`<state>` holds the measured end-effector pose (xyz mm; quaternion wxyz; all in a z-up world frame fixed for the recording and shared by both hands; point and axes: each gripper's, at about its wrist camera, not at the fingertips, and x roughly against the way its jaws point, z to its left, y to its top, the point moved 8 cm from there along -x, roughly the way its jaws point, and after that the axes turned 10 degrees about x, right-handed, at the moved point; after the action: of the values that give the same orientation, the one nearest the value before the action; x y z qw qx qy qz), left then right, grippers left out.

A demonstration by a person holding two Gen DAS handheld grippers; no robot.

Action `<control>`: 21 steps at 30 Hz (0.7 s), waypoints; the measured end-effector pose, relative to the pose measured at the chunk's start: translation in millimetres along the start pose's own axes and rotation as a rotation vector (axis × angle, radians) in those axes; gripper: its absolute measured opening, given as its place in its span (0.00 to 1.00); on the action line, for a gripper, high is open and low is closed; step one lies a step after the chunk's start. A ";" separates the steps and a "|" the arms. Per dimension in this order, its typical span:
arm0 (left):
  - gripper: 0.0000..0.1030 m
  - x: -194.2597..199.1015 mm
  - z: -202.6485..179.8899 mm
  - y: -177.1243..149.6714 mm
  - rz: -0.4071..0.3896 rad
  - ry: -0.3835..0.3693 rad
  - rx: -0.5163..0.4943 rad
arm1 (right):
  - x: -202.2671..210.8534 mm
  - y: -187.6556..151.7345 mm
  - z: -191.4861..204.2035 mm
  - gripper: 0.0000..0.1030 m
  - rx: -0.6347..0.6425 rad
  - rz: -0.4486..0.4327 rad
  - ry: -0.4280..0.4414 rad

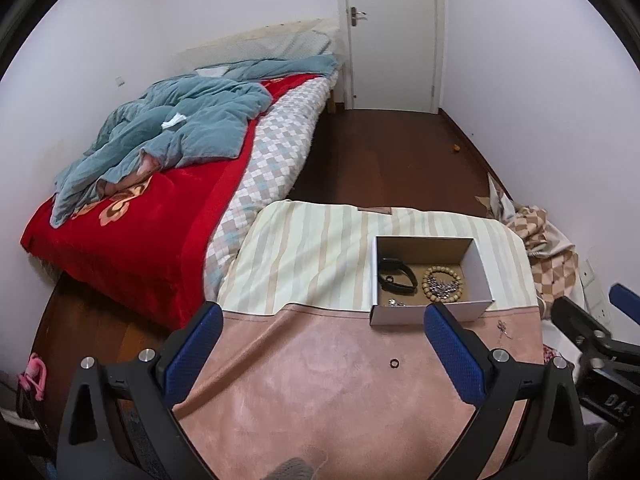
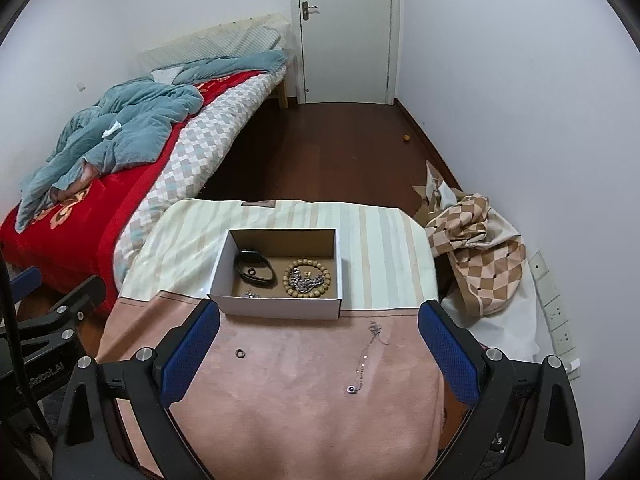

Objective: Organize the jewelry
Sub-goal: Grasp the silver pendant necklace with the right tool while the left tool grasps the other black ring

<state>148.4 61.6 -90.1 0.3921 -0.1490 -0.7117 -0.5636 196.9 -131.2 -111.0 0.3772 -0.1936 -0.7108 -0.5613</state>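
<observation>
Both grippers hang level over the pink cloth on the desk (image 2: 304, 420), blue fingers (image 2: 192, 356) spread wide and empty: left gripper (image 1: 324, 356), right gripper (image 2: 320, 354). A silver necklace (image 2: 366, 360) lies between the right fingers, a small ring (image 2: 240, 353) nearer the left gripper. Just beyond, the white box (image 2: 280, 308) holds a bead bracelet (image 2: 307, 279) and a black band (image 2: 254, 270).

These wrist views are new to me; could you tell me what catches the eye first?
The open white box on the cloth-covered table stands out, holding a bead bracelet and black band. Nearer, a chain necklace and small ring lie loose. The red blanket glows left.
</observation>
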 end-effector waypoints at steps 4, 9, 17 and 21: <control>1.00 -15.5 8.4 -13.7 0.003 0.035 0.022 | -7.4 -9.6 -12.0 0.98 -0.052 -0.008 0.012; 1.00 -56.7 15.0 -45.8 0.070 0.102 0.001 | -39.5 -45.1 -46.2 0.98 -0.180 0.072 -0.005; 1.00 -114.8 13.1 -93.7 0.198 0.157 -0.051 | -111.6 -122.8 -69.9 0.84 -0.259 0.233 -0.001; 1.00 -132.0 12.0 -109.8 0.238 0.173 -0.079 | -142.7 -147.5 -57.6 0.73 -0.232 0.283 0.008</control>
<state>157.5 67.8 -261.9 0.5097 -0.1986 -0.6298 -0.5514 203.6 -207.9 -309.8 0.4304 -0.3316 -0.6053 -0.5818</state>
